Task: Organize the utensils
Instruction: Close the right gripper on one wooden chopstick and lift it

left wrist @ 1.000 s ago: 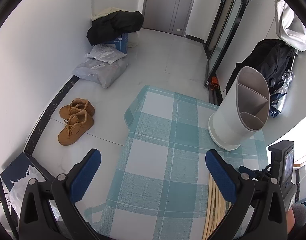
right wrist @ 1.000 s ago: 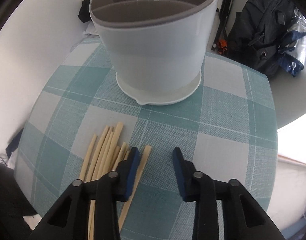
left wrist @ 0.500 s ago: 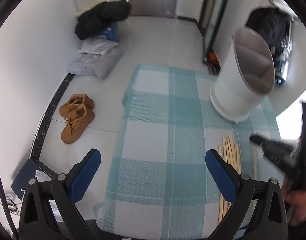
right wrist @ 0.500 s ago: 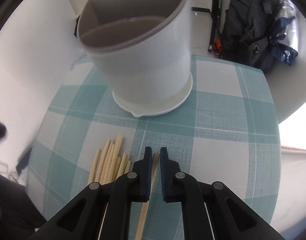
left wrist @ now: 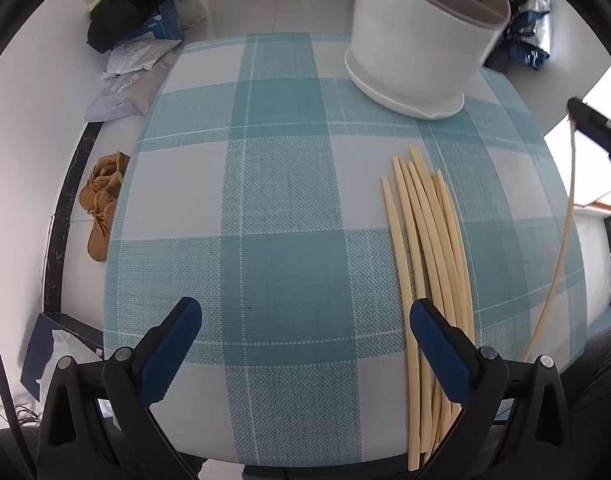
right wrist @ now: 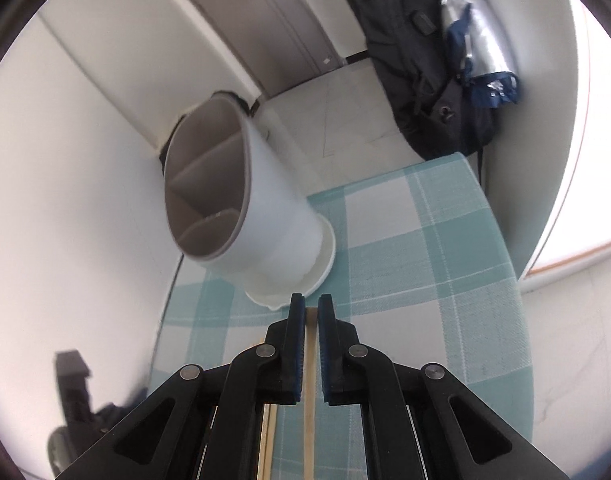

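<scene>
Since the earlier frame, right gripper (right wrist: 312,312) has clamped one chopstick (right wrist: 310,392) and lifted it toward the divided utensil holder (right wrist: 241,204). Left gripper (left wrist: 305,344), jaws apart, hangs beside the remaining chopsticks (left wrist: 425,232), which lie near the holder, presumably to pick next.

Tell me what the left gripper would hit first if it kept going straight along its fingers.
Most likely the bare checked tablecloth. The left gripper points steeply down at it with jaws wide open. The chopsticks lie beside its right finger, so that finger might brush them; depth is hard to judge.
</scene>
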Tool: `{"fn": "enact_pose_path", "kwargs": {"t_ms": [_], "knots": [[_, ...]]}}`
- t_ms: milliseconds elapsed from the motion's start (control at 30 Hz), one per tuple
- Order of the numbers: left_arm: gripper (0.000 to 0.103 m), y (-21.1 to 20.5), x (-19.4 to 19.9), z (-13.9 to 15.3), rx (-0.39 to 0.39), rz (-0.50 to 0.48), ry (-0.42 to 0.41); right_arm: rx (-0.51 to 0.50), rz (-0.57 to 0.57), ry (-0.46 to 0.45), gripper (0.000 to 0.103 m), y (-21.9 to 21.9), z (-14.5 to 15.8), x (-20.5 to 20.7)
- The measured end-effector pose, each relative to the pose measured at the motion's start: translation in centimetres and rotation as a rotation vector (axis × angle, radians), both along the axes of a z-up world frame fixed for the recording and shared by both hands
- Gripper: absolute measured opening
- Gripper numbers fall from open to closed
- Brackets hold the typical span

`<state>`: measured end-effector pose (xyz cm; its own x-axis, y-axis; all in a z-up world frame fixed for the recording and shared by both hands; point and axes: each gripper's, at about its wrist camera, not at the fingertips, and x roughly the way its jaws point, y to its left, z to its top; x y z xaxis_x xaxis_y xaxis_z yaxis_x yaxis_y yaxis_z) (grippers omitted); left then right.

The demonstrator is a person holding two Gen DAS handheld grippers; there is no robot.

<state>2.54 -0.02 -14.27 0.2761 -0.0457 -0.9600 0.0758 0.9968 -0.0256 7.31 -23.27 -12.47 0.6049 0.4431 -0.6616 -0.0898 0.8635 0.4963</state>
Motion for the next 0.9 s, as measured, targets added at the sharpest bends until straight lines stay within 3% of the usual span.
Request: {"fn": "enact_pose_path", "kwargs": {"t_ms": [167, 567, 733, 900], "knots": [[0.101, -0.2, 0.4, -0.3, -0.011, -0.003, 0.016, 0.059, -0.047, -0.043, 0.006, -2.4, 1.1, -0.6], [0.101, -1.0, 0.8, -1.1, 0.065, -0.003, 0.035, 0.075, -0.057, -0.078, 0.006, -4.5, 1.8, -1.0], [0.081, -1.0, 2.2, -0.8, 0.071, -0.004, 0.029, 0.069, -0.047, -0.095, 0.006, -4.2, 2.2, -1.2], [0.074, -1.6, 3.9, -1.0, 0.074, -0.010, 0.041, 0.072, -0.043, -0.099, 0.006, -4.2, 2.2, -1.2]]}}
